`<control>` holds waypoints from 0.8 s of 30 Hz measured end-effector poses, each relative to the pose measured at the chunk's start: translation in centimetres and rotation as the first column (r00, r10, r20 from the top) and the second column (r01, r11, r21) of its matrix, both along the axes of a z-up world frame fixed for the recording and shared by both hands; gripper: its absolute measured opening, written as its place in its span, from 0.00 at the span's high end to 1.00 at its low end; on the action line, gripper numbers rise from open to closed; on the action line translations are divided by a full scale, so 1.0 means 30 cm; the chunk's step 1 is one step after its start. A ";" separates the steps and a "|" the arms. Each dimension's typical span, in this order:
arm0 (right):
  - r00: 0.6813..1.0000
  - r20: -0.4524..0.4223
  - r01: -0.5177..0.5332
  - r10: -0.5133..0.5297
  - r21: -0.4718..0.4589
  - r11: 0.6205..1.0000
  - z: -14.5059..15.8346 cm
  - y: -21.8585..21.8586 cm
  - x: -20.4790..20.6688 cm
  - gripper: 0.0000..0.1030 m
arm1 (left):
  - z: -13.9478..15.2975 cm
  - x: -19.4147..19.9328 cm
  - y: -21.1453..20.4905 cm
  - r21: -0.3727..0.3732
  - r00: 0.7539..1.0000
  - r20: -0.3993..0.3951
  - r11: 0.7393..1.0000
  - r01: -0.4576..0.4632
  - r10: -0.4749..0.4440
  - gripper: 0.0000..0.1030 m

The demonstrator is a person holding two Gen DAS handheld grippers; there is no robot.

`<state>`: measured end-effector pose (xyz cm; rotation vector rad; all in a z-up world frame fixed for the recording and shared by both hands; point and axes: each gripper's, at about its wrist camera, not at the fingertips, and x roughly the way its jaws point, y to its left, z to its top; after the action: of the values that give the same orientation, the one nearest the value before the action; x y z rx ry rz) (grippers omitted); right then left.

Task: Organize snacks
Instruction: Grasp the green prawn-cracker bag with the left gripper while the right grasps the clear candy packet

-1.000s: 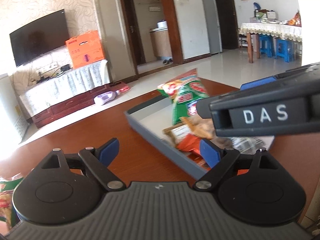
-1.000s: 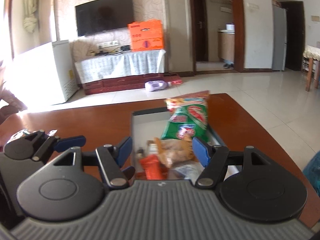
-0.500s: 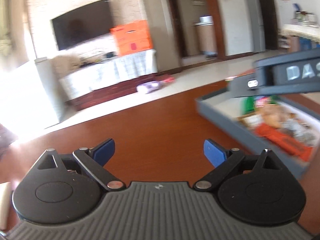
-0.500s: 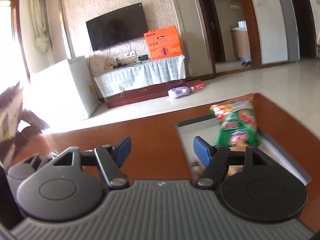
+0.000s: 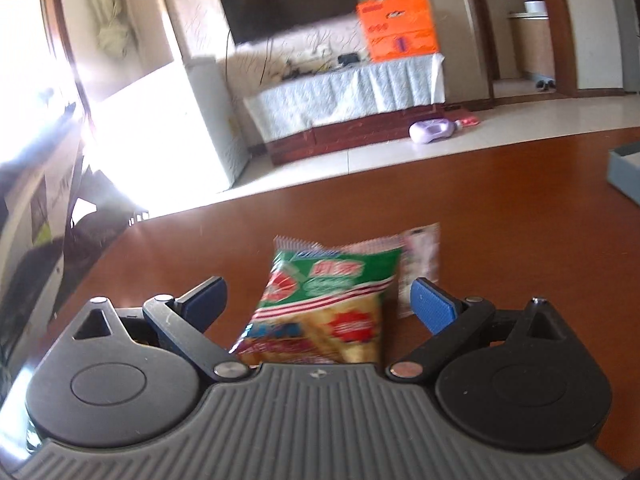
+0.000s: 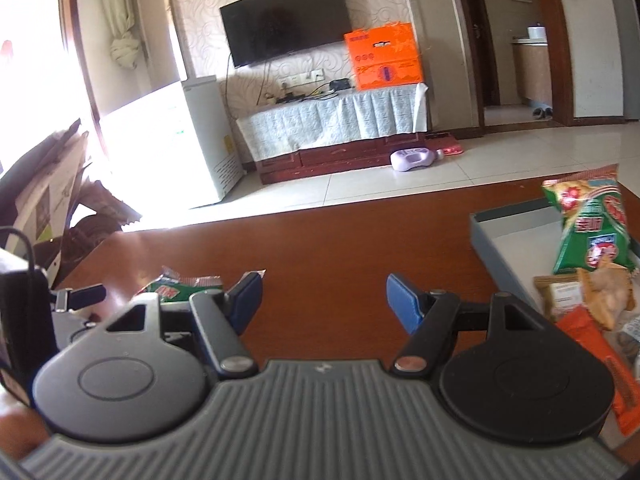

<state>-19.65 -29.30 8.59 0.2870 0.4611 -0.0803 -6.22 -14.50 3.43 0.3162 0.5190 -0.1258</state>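
A green, red and yellow snack bag (image 5: 320,304) lies on the brown table between the open fingers of my left gripper (image 5: 318,300), not gripped. A small pale packet (image 5: 420,256) lies just behind it. My right gripper (image 6: 324,300) is open and empty over bare table. The grey tray (image 6: 516,220) at the right holds an upright green snack bag (image 6: 592,228) and several other packets, among them an orange one (image 6: 596,356). The loose green bag (image 6: 180,284) and my left gripper's fingers (image 6: 80,296) show at the left in the right wrist view.
The tray's corner (image 5: 624,168) shows at the right edge in the left wrist view. The table's far edge runs just beyond the snacks. Past it are tiled floor, a TV stand (image 6: 332,124) and a white freezer (image 6: 172,140).
My left gripper has swung left, away from the tray, and now straddles the loose green bag. My right gripper has pulled back left from the tray, which has shifted to the right edge.
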 end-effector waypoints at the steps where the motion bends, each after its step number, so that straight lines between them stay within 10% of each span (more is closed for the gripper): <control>1: 1.000 -0.006 -0.008 0.008 -0.005 1.000 -0.005 0.013 0.013 0.31 | -0.009 0.014 0.017 -0.010 1.000 -0.012 1.000 -0.004 0.004 0.03; 24: 0.965 -0.235 -0.147 0.115 -0.125 0.981 -0.154 0.327 0.392 0.45 | -0.109 0.144 0.236 -0.134 0.993 -0.112 0.991 0.017 -0.032 0.29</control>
<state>-7.89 -19.48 3.98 0.1066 0.6972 -0.0156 -1.89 -7.42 0.16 0.1857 0.6172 -0.2026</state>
